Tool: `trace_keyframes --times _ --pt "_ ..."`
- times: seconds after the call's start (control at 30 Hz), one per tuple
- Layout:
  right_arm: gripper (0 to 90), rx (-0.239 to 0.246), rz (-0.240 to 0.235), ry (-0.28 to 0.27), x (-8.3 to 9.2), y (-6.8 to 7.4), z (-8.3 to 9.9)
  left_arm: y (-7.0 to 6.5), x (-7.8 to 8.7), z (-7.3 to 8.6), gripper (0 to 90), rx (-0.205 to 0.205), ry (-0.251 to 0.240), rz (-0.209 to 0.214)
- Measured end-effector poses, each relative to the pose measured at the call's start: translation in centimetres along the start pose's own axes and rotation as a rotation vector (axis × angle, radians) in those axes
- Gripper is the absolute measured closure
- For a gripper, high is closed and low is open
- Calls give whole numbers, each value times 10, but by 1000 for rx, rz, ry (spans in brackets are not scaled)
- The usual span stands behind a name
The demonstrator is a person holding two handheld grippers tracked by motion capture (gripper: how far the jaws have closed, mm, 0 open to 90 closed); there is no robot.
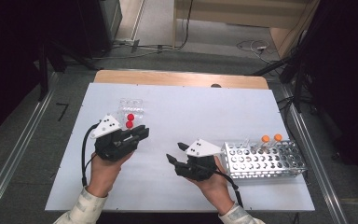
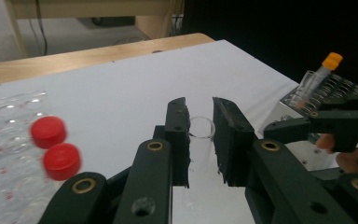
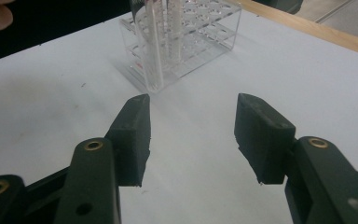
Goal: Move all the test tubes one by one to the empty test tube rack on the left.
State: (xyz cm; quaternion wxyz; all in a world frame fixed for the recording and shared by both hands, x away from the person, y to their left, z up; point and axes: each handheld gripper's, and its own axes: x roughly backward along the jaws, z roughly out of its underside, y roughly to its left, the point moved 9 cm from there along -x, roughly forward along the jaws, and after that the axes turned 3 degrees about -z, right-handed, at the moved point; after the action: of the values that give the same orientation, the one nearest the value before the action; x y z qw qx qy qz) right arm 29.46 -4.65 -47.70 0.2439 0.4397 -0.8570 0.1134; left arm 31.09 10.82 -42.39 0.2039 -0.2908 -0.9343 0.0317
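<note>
Between my left gripper's (image 2: 200, 140) jaws I hold a clear tube (image 2: 201, 128), clamped upright above the white table (image 1: 177, 107), just right of the clear rack (image 1: 131, 108) with two red caps (image 1: 130, 120). My right gripper (image 3: 191, 135) stands open with nothing inside, beside the metal rack (image 1: 265, 161) at the near right.

The left gripper (image 1: 141, 132) is held low over the table (image 1: 177, 112), jaws clamped on a clear tube (image 2: 201, 128). The right gripper (image 1: 176, 152) is kept nearer the table's front edge, jaws spread with nothing between them, tips pointed leftward.
</note>
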Motion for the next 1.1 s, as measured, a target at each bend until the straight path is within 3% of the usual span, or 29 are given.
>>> trace_keyframes --times 0.53,1.1 --pt "439 -13 10 -3 4 -5 2 44 27 -12 767 35 -22 -87" --pt "438 -16 13 -10 8 -8 1 83 34 -18 767 56 -47 -196"
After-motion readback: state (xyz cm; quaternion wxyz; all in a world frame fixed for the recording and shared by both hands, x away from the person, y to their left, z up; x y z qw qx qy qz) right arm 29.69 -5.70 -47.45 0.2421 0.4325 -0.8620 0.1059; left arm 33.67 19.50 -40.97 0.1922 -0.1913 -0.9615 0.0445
